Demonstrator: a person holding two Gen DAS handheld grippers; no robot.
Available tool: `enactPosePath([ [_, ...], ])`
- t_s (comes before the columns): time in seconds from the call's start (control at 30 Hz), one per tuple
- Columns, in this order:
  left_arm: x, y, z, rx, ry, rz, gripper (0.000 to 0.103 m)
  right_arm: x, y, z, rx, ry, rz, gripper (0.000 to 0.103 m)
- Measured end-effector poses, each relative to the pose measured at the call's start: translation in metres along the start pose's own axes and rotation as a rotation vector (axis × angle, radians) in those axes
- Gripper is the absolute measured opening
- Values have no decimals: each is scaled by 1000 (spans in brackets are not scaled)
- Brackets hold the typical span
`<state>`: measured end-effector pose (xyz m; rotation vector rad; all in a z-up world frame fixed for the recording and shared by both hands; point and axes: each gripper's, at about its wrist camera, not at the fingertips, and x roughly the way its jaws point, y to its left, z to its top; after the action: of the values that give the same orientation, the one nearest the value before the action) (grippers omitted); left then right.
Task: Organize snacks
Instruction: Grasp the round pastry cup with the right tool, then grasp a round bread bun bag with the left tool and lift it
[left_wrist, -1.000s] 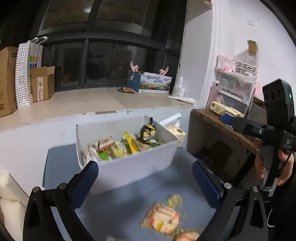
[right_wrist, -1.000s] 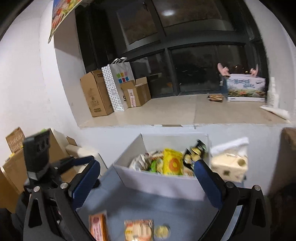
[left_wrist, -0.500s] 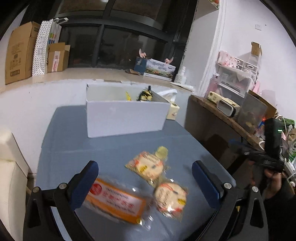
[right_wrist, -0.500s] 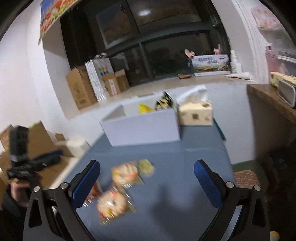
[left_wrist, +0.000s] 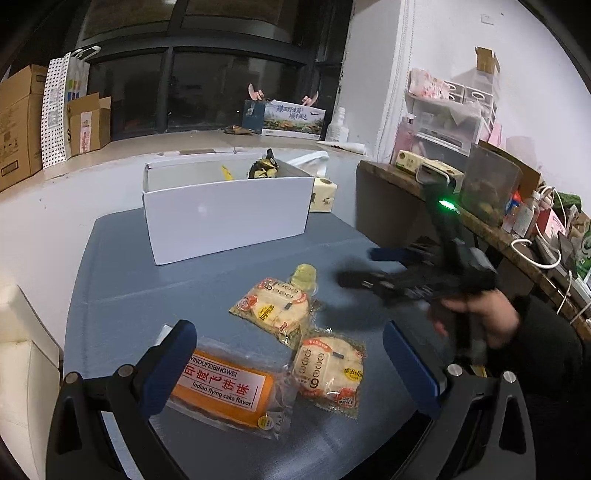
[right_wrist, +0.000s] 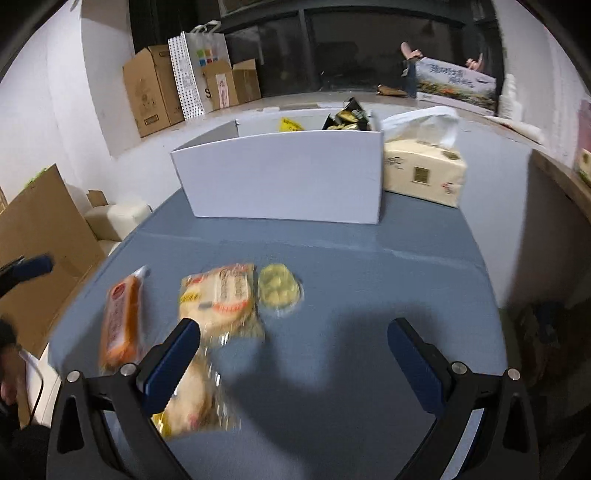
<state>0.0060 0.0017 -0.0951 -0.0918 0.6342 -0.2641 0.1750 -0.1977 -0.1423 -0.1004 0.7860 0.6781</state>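
A white box (left_wrist: 225, 210) holding several snacks stands at the far side of the grey-blue table (left_wrist: 122, 280); it also shows in the right wrist view (right_wrist: 288, 181). On the table lie an orange flying-cake packet (left_wrist: 225, 391), two round cake packets (left_wrist: 273, 306) (left_wrist: 330, 373) and a small yellow-green jelly cup (left_wrist: 304, 275). My left gripper (left_wrist: 291, 369) is open and empty, low over the orange packet and nearer round cake. My right gripper (right_wrist: 293, 362) is open and empty above the table, right of the cakes (right_wrist: 219, 291); it shows blurred in the left wrist view (left_wrist: 369, 266).
A tissue pack (right_wrist: 423, 173) sits right of the box. A wooden shelf with clutter (left_wrist: 480, 206) runs along the right. Cardboard boxes and a paper bag (right_wrist: 192, 74) stand on the window ledge. A flat cardboard sheet (right_wrist: 40, 229) leans left of the table.
Both grippers have pulled back from the box and dropped toward the loose packets on the table. The right gripper has swung in over the table's right side. Both stay open.
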Motion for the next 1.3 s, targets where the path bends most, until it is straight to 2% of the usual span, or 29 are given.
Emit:
enactPosePath([
  [0.17, 3, 3, -3, -9, 12, 0, 103, 48, 1, 18, 3, 78, 16, 102],
  [0.23, 5, 6, -5, -16, 17, 3, 103, 62, 2, 20, 1, 104, 13, 87],
  [0.27, 5, 7, -5, -19, 17, 5, 103, 70, 3, 20, -7, 124, 12, 59],
  [0.3, 6, 9, -6, -27, 18, 4, 103, 77, 4, 20, -14, 151, 16, 38],
  [0.43, 9, 12, -7, -44, 24, -1, 103, 69, 9, 20, -47, 127, 14, 36],
  [0.6, 25, 6, -4, -18, 63, -19, 103, 40, -1, 21, -15, 75, 4, 36],
  [0.73, 54, -5, 7, 47, 104, -48, 103, 8, -13, 17, 27, 24, 10, 36],
  [0.87, 89, -6, 20, 71, 160, -89, 103, -20, -18, 10, 65, -24, 6, 36],
  [1.0, 130, -5, 31, 95, 245, -116, 103, -44, -26, -5, 116, -52, -1, 36],
  [1.17, 176, 3, 30, 108, 374, -87, 103, -69, -37, -24, 166, -78, 1, 36],
  [1.3, 196, 6, 28, 129, 407, -48, 102, -81, -44, -33, 197, -96, -10, 36],
])
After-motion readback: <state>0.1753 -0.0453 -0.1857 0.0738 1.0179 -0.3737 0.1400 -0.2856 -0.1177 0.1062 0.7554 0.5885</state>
